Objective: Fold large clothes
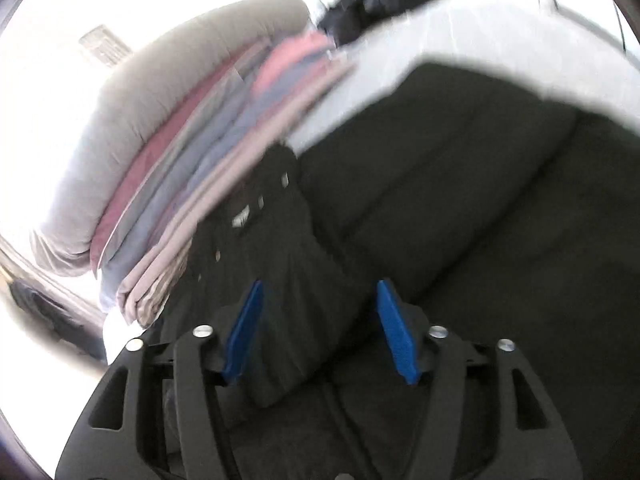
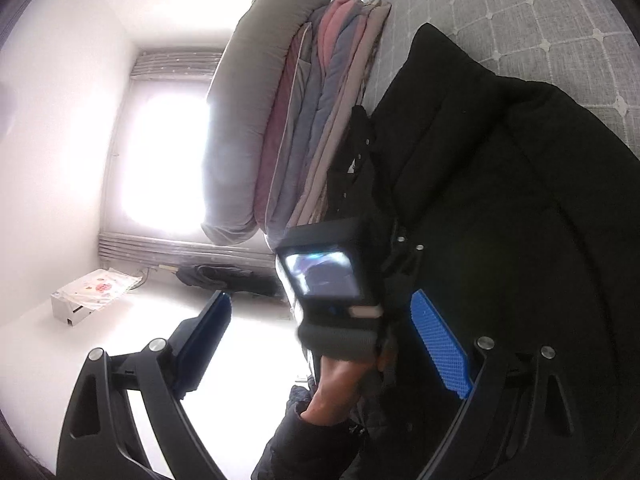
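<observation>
Garment: I am looking at a black padded coat point(image 2: 500, 184) that is lying spread over the grey quilted bed point(image 2: 560, 32), one side running up against the stack of folded quilts point(image 2: 316, 120) at the bed's edge.
Left gripper point(image 1: 320, 320): my blue pads are standing apart, with a ridge of the coat's black fabric lying between them but not pinched; I am reading it as released.
Right gripper point(image 2: 324, 344): I am holding it open and empty, off the bed's edge, with my left hand point(image 2: 340, 380) and its device crossing in front.
Handling: I am judging the coat bulky, soft and springy, slippery on the shell, so folds are likely to puff back.
Where to grip: I am favouring a seamed edge or the hem corners, taking a deep bite through both layers.
Risk: I am expecting thin pinches to slide off.
</observation>
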### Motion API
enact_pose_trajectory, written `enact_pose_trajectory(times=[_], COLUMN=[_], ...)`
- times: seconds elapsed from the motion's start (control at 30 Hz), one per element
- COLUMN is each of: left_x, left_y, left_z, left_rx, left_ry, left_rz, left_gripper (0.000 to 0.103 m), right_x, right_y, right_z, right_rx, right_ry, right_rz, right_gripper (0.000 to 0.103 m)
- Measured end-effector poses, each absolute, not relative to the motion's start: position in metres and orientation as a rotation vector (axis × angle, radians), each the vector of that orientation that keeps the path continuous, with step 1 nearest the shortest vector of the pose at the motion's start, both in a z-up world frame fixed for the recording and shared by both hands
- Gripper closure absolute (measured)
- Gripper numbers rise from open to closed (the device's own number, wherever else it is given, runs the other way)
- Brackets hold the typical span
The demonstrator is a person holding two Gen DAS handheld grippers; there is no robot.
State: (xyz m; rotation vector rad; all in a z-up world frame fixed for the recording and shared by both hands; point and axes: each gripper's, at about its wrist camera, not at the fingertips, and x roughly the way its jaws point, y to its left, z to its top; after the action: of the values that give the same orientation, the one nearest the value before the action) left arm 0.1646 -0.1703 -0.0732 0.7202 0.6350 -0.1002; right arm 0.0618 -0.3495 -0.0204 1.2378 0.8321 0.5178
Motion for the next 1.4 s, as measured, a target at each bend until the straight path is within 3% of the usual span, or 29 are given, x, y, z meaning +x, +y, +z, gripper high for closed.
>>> enact_pose_trajectory(times=[0.1, 0.27, 0.43, 0.5, 0.6, 1.4], left_x=[0.165, 0.205, 0.224, 0.226, 0.222, 0.097], left_y=[-0.153, -0.091, -0.075, -0.079, -0.079, -0.084], left_z=[-0.038, -0.035, -0.079, -0.095, -0.101, 0.003], left_rx=[0.498, 0.182, 0.179, 0.207, 0.239, 0.319], left_ry=[0.641, 0.741, 0.854, 0.868, 0.832, 0.559], left_rz=[-0.177, -0.179, -0.092, -0.078, -0.055, -0.102], left_gripper=[0.031, 0.028, 0.027, 0.020, 0.018, 0.018], right_x=[0.062, 0.070, 0.075, 0.079, 0.082, 0.095], right_y=[-0.347, -0.344, -0.343, -0.342, -0.340, -0.332], right_z=[-0.022, -0.024, -0.025, -0.024, -0.025, -0.031], right_rx=[1.233, 1.214, 1.215, 1.216, 1.210, 1.152], right_ry=[0.851, 0.868, 0.880, 0.884, 0.891, 0.944], right_rz=[0.503, 0.514, 0.512, 0.510, 0.505, 0.466], right_gripper=[0.015, 0.015, 0.015, 0.015, 0.015, 0.015])
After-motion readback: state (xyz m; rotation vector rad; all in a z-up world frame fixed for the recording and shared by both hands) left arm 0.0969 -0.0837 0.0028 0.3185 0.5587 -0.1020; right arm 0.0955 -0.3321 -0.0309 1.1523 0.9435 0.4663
